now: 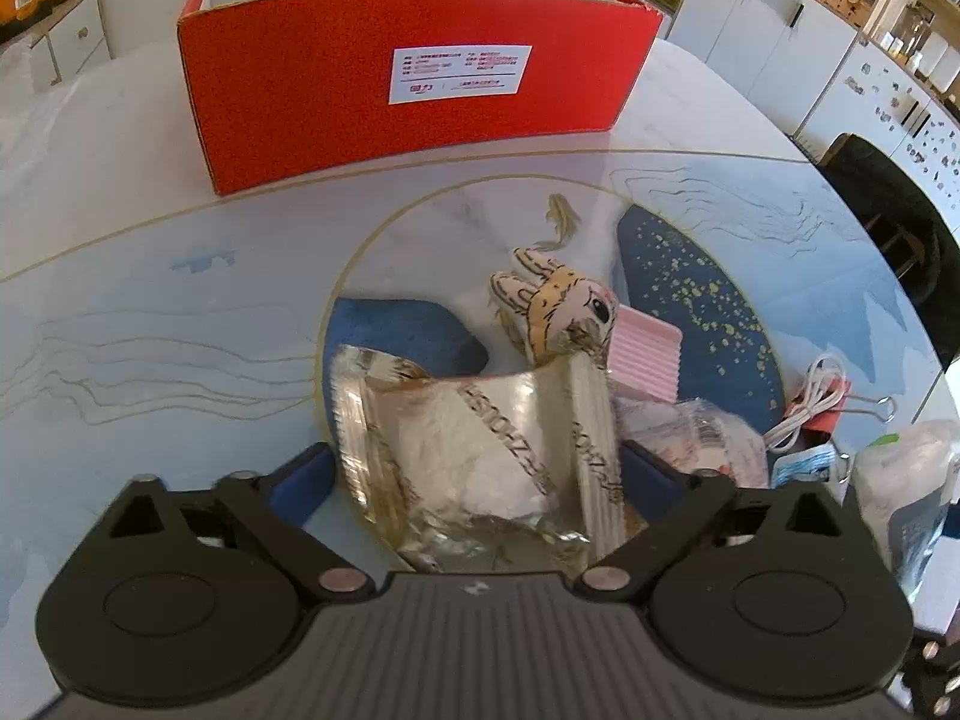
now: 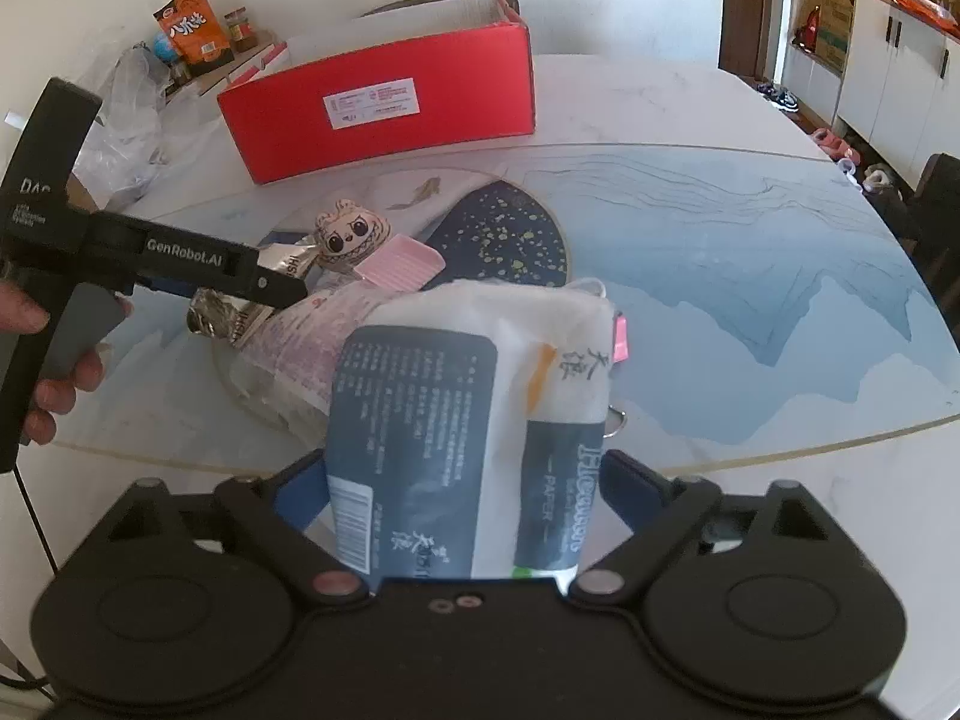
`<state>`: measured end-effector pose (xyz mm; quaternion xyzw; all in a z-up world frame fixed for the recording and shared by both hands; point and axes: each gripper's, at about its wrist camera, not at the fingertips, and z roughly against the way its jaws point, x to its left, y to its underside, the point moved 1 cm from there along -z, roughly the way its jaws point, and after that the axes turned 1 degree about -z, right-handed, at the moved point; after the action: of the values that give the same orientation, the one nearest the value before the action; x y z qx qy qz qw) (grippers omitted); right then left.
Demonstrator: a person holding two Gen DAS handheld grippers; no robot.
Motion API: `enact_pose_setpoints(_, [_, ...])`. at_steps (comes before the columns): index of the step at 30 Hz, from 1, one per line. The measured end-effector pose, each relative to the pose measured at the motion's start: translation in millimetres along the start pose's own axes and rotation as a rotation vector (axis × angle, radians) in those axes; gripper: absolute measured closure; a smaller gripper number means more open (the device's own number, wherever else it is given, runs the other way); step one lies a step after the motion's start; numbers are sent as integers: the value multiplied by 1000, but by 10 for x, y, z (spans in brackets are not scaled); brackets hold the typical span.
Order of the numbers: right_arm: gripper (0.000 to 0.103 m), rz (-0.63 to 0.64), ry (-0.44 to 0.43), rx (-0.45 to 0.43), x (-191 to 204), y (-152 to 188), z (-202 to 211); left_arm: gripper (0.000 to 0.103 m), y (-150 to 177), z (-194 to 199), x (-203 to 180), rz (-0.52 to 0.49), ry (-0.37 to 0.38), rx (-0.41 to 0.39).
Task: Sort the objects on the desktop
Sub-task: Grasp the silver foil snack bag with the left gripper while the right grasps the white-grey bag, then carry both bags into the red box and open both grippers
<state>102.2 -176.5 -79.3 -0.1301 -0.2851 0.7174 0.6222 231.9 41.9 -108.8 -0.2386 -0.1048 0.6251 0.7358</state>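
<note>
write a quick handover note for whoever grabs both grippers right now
Left gripper: jaws around the silver foil packet; grip not confirmed.
Right gripper: jaws around the tissue pack; grip not confirmed either.
Red box stands at the far side of the table; its inside is not visible.
Still in the pile: plush toy, pink comb, white cable.
Done: nothing visibly sorted.
Left: probably move each item to the box.
</note>
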Motion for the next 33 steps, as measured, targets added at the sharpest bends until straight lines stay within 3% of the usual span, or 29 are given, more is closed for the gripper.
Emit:
enact_pose_setpoints(9, [27, 0, 11, -11, -14, -17, 26, 35, 91, 67, 3, -33, -28, -25])
enact_pose_setpoints(15, [44, 1, 10, -34, 5, -34, 82, 45, 122, 116, 31, -44, -47, -37])
enact_pose_setpoints(20, [53, 4, 8, -61, 19, -81, 147, 45, 148, 207, 43, -35, -57, -57])
enact_pose_setpoints(33, [53, -3, -7, -100, 93, -270, 239, 45, 119, 610, -125, -52, -70, -111])
